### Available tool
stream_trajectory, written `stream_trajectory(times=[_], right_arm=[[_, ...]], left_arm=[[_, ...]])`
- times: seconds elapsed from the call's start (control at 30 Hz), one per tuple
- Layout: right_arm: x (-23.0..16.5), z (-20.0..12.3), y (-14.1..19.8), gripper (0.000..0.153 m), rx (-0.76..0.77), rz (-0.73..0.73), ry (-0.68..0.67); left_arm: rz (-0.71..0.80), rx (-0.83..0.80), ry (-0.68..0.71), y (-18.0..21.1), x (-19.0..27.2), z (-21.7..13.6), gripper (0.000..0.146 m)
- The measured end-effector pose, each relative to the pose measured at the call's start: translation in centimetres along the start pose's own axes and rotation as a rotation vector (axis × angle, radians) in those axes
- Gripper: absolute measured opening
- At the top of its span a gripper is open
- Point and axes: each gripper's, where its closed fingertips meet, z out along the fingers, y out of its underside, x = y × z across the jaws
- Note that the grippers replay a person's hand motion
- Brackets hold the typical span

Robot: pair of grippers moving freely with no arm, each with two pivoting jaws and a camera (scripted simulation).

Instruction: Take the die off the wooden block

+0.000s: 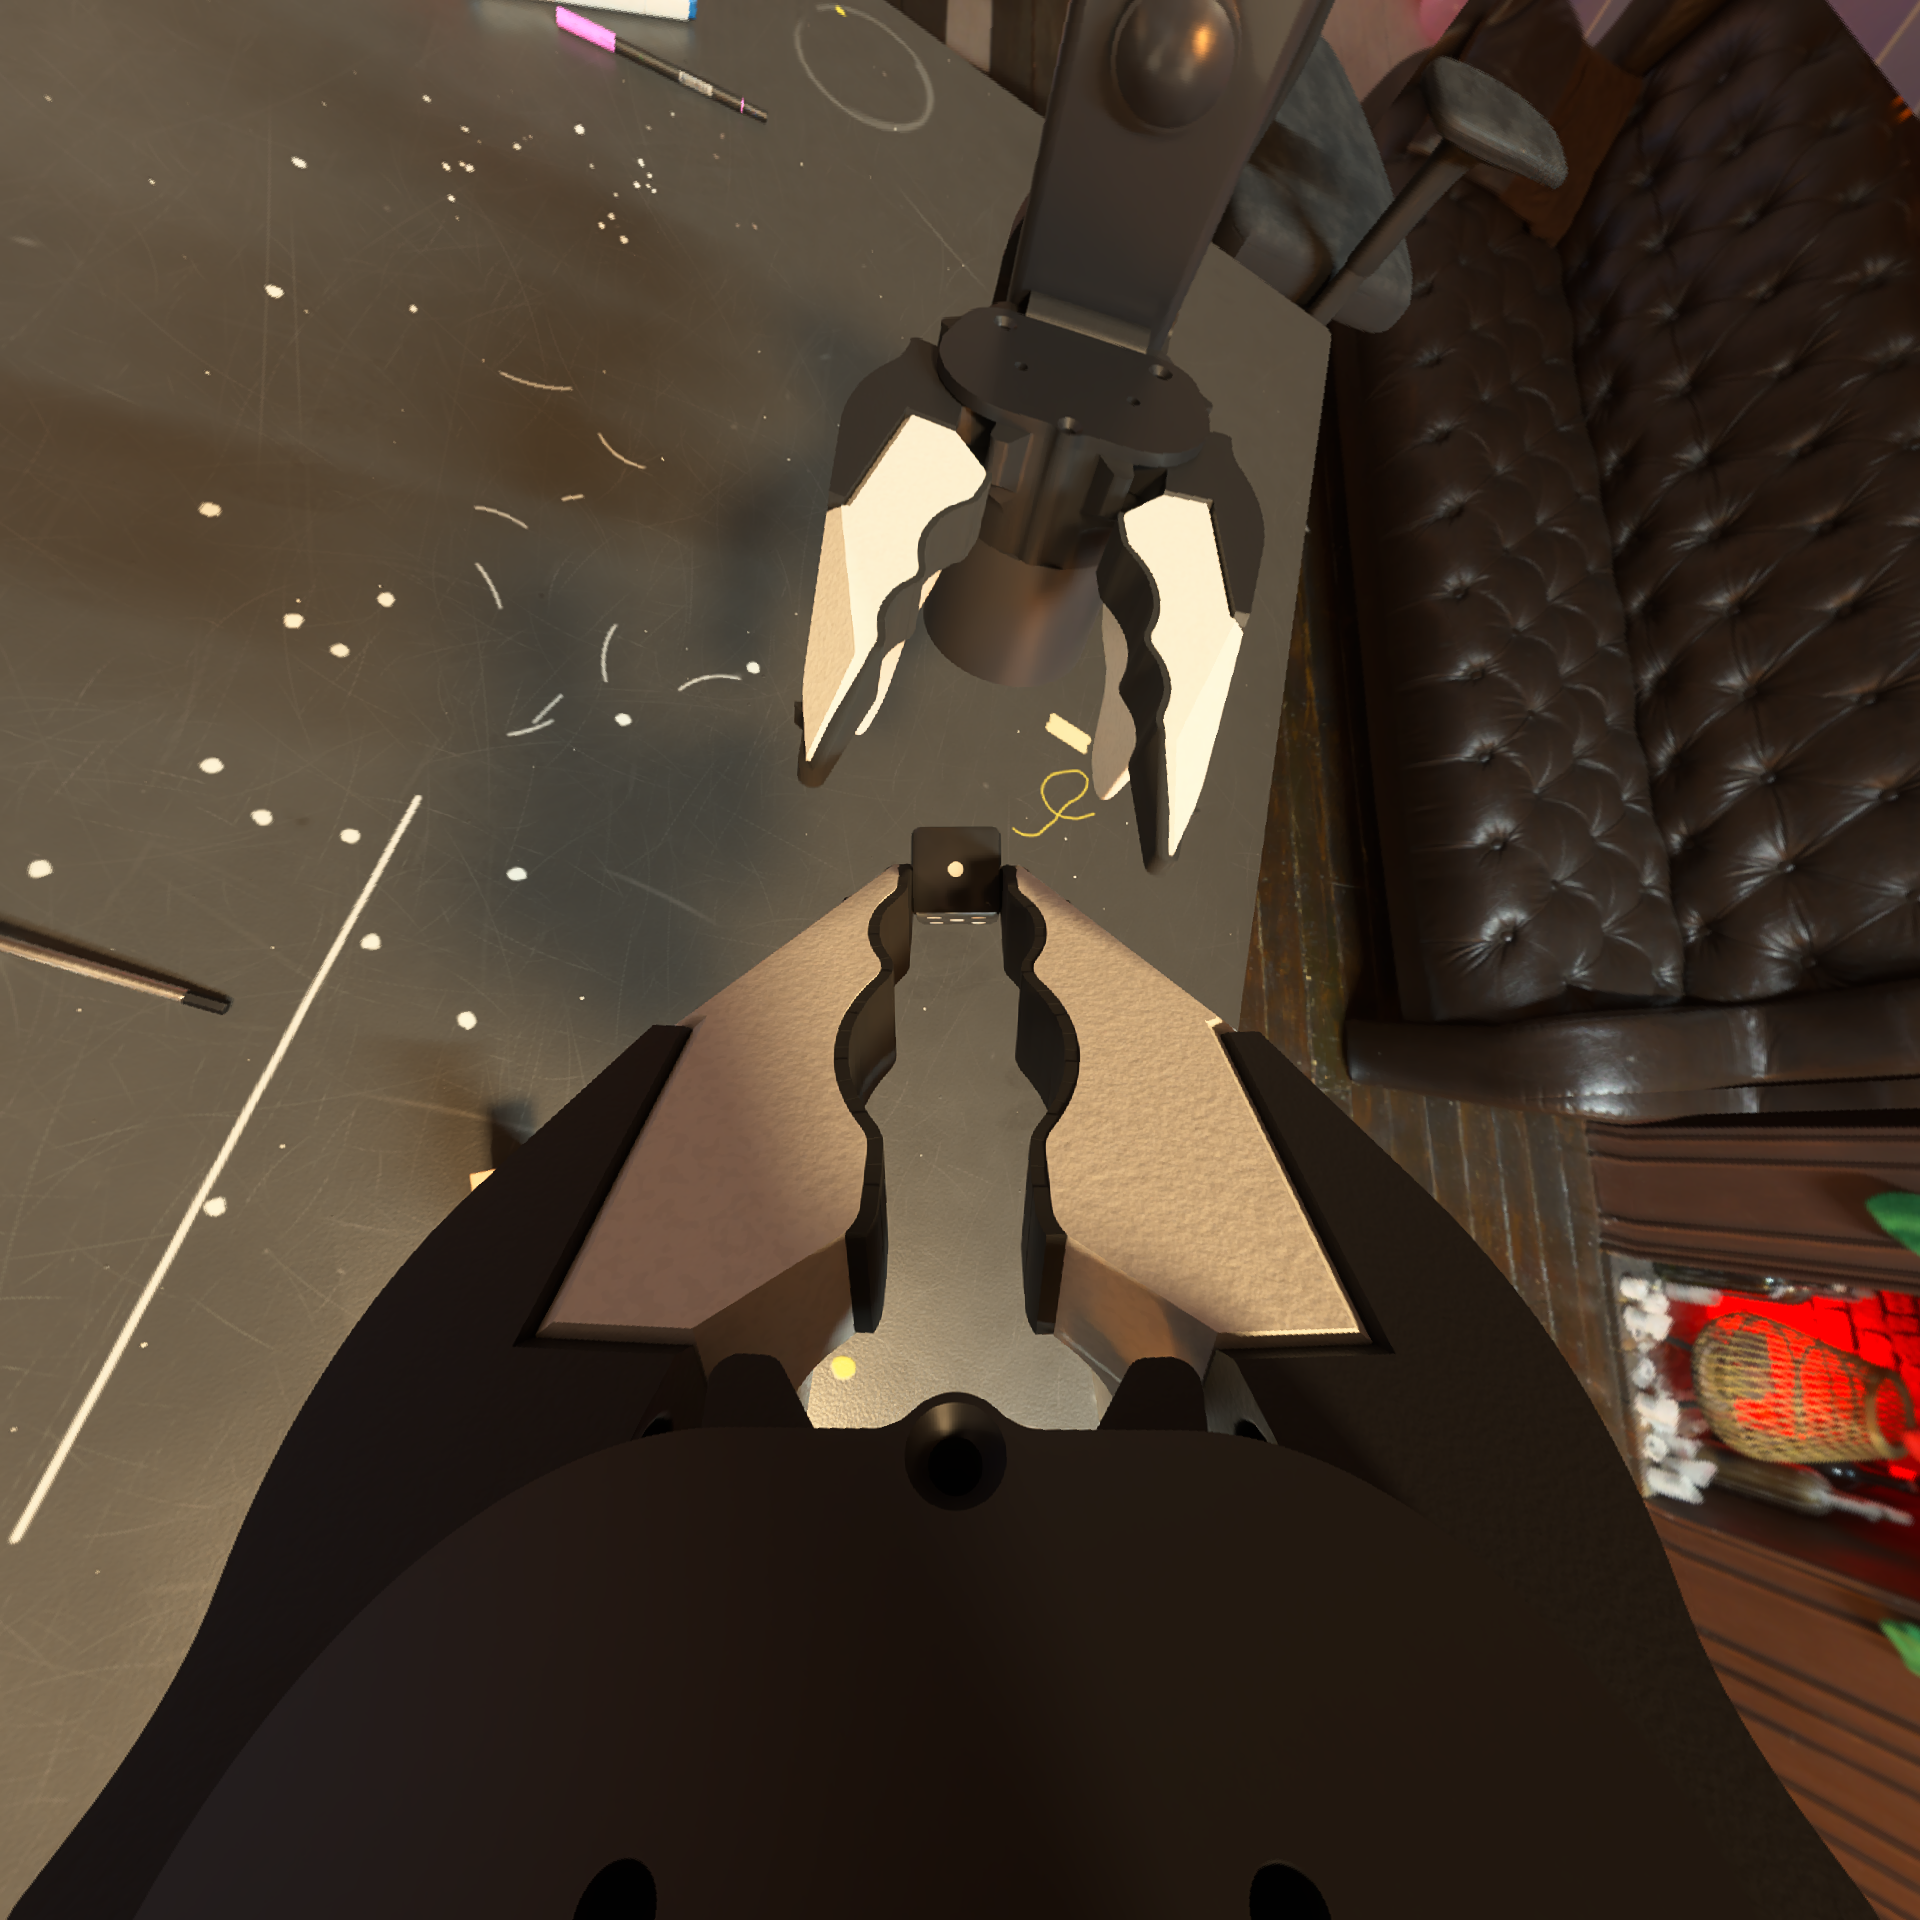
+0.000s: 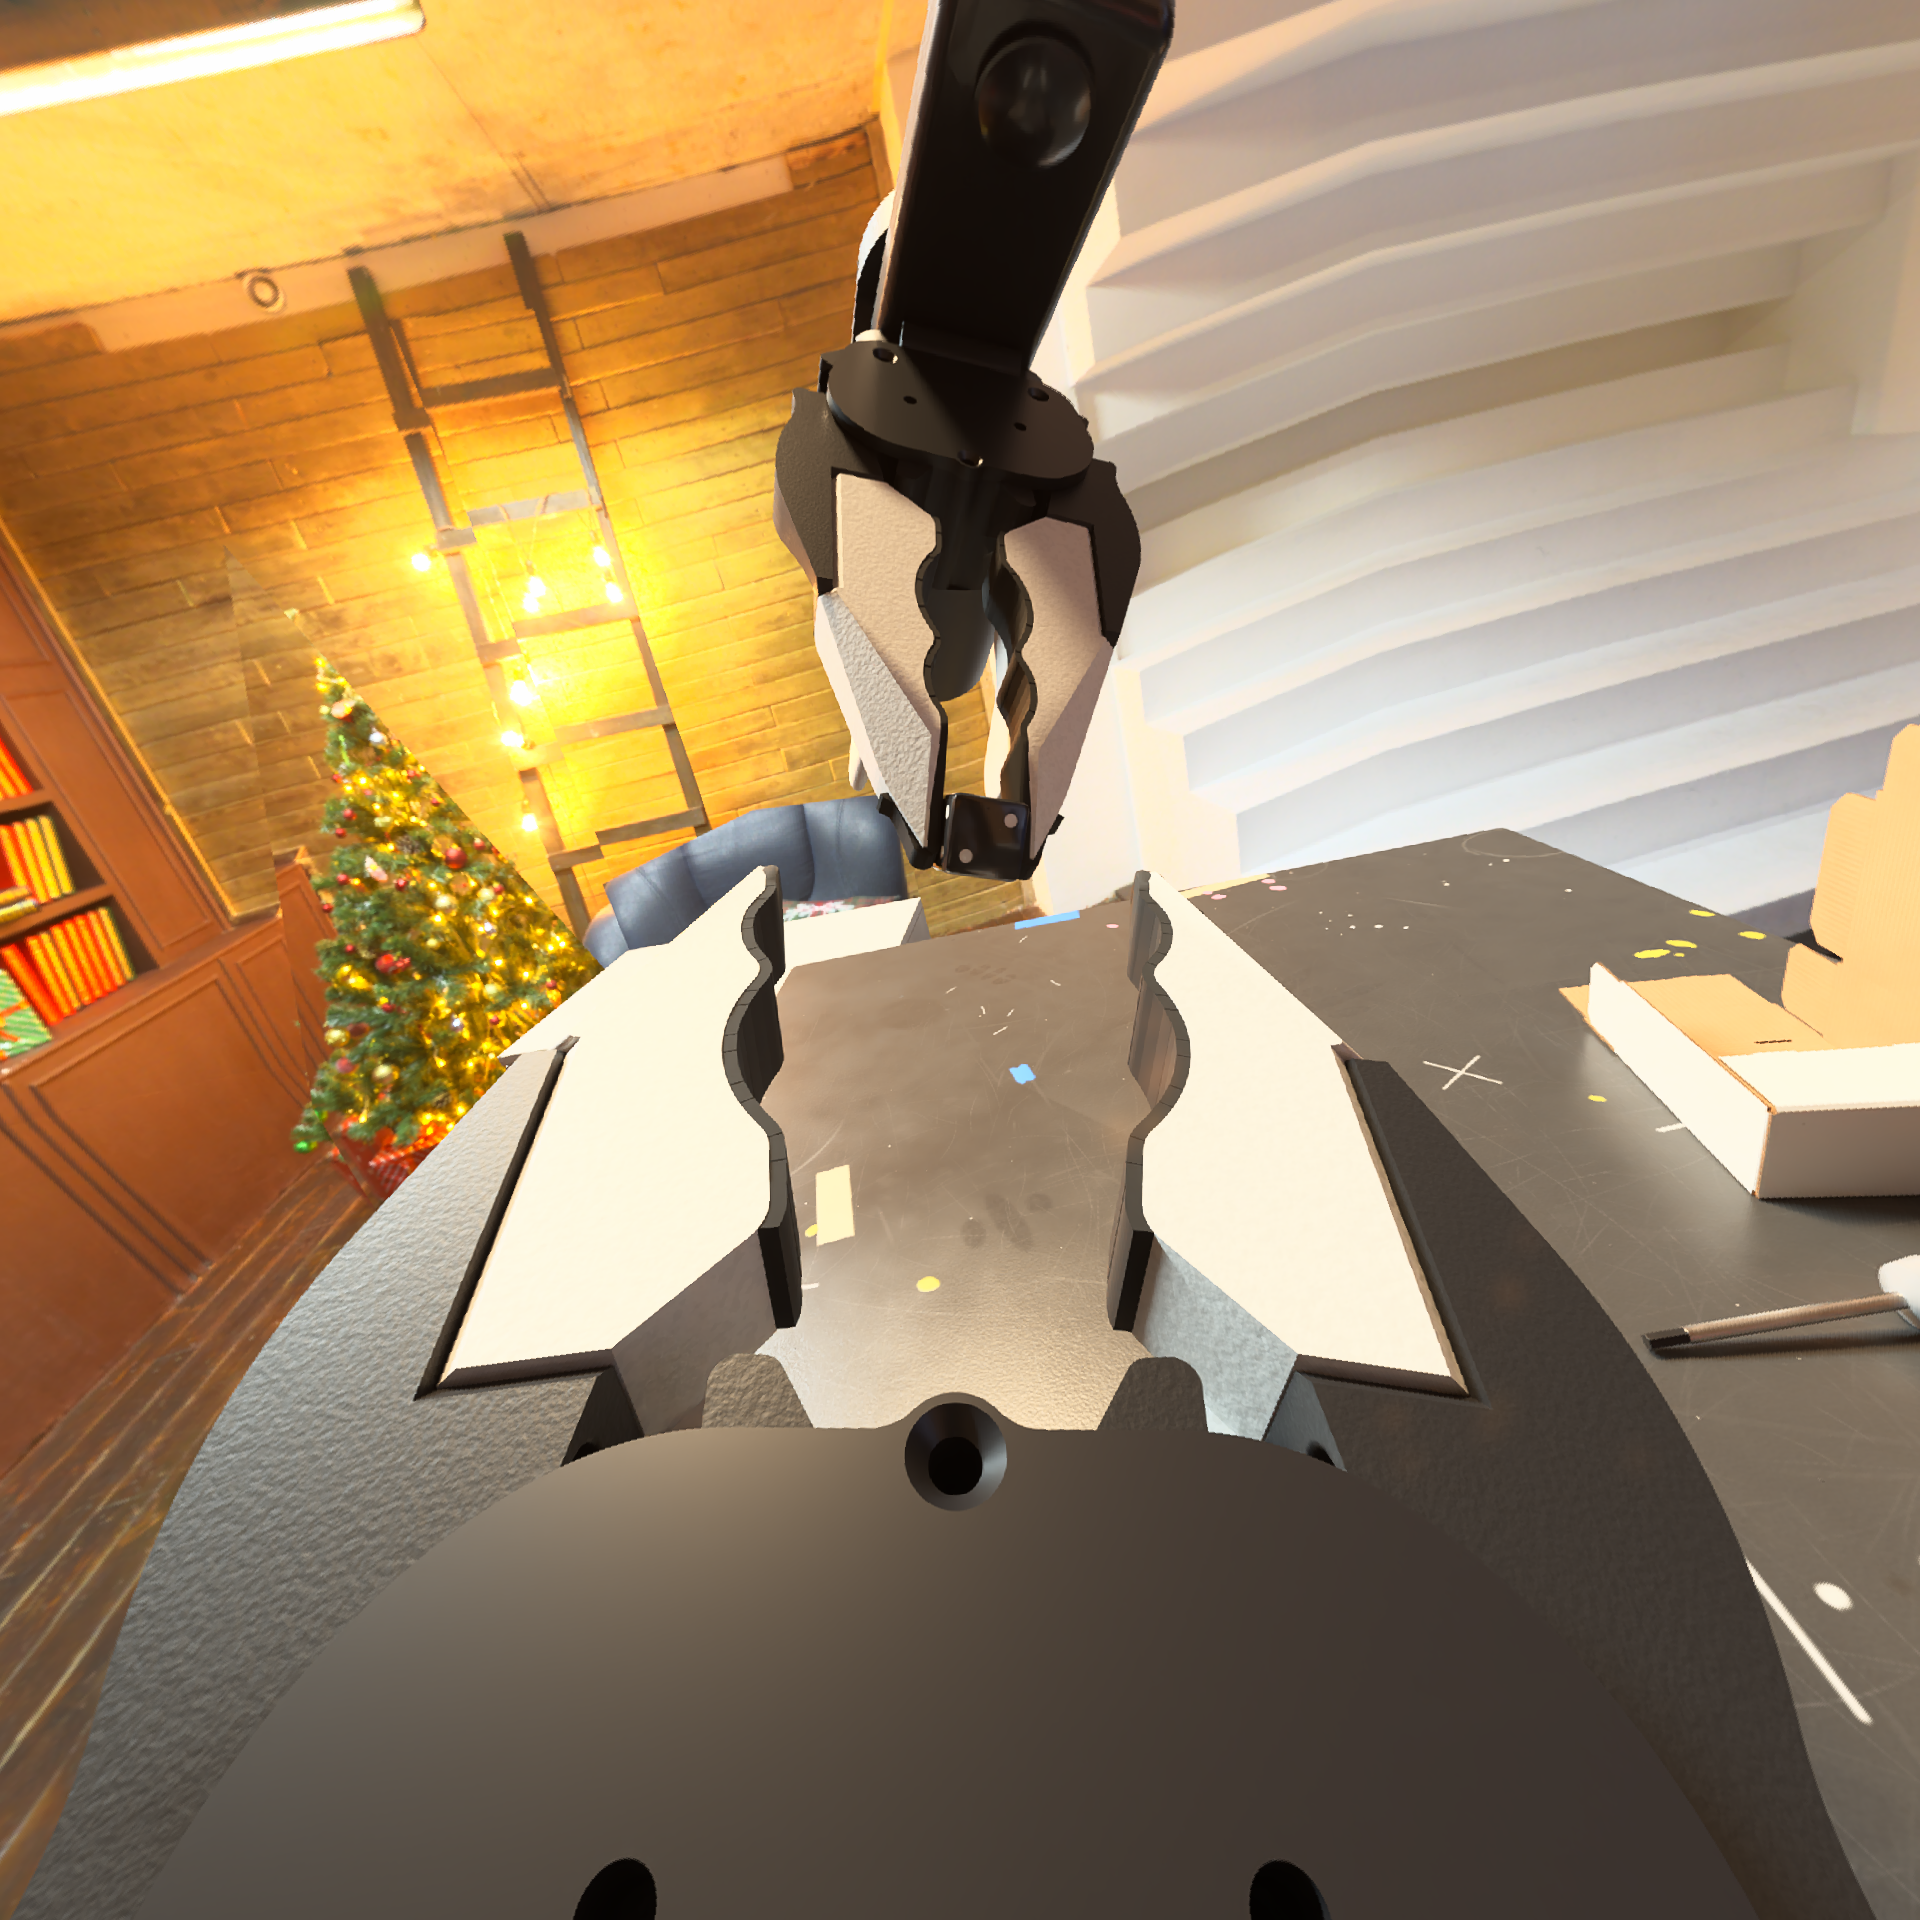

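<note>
Left tool (image 1: 956, 883) clamping dark die (image 1: 955, 871) above table (image 1: 312, 416), right tool (image 2: 956, 914) spread, cardboard box (image 2: 1714, 1081) nearby

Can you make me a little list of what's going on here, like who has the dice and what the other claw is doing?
die: black with pale dots, pinched at the fingertips
left gripper: shut on the die, held up above the table
right gripper: open, holding nothing
table: dark and paint-speckled
wooden block: not clearly in view
also there: cardboard box, pink marker
</note>
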Motion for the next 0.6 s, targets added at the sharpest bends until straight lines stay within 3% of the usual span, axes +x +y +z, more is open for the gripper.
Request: stream_trajectory(times=[0.27,0.6], right_arm=[[0.23,0.51,0.36,0.066,-0.027,-0.016,0.027],[0.34,0.71,1.01,0.065,-0.048,0.011,0.027]], left_arm=[[-0.064,0.021,-0.033,-0.08,-0.17,0.17,0.016],[-0.012,-0.036,-0.083,0.25,-0.13,0.41,0.016]])
